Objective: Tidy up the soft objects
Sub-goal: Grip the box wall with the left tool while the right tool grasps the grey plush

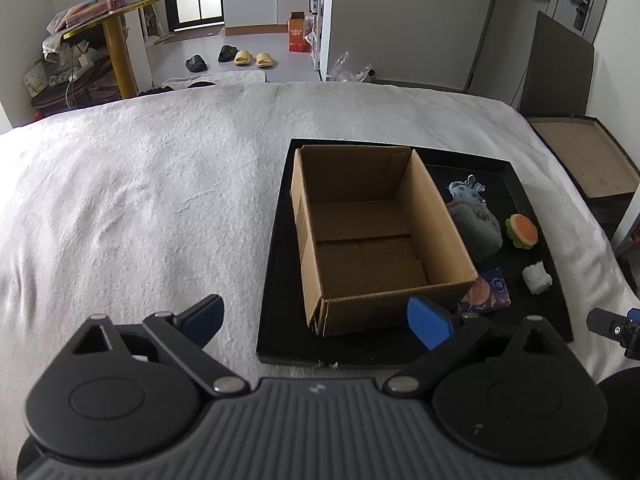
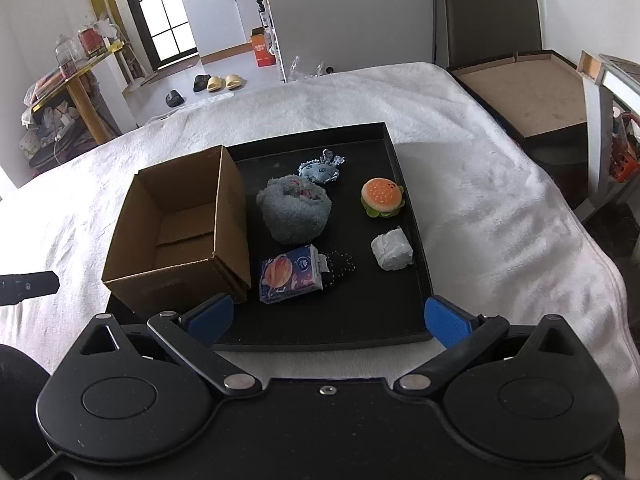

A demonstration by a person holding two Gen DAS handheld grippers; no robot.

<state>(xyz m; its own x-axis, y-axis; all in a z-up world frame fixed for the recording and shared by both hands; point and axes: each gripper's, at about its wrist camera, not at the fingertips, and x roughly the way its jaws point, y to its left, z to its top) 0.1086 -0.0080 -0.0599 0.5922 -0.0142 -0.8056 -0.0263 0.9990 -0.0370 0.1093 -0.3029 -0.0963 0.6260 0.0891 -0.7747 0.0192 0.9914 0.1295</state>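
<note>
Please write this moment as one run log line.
left gripper: open, empty | right gripper: open, empty | cardboard box: empty | soft toys: on black tray

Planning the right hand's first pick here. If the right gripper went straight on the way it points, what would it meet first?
Probably the tissue pack: it lies nearest ahead between the open fingers of the right gripper, on the black tray. Depth is unclear, so it might meet bare tray floor first.

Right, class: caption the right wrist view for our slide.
Open right gripper above a black tray holding an empty cardboard box and soft toys.
</note>
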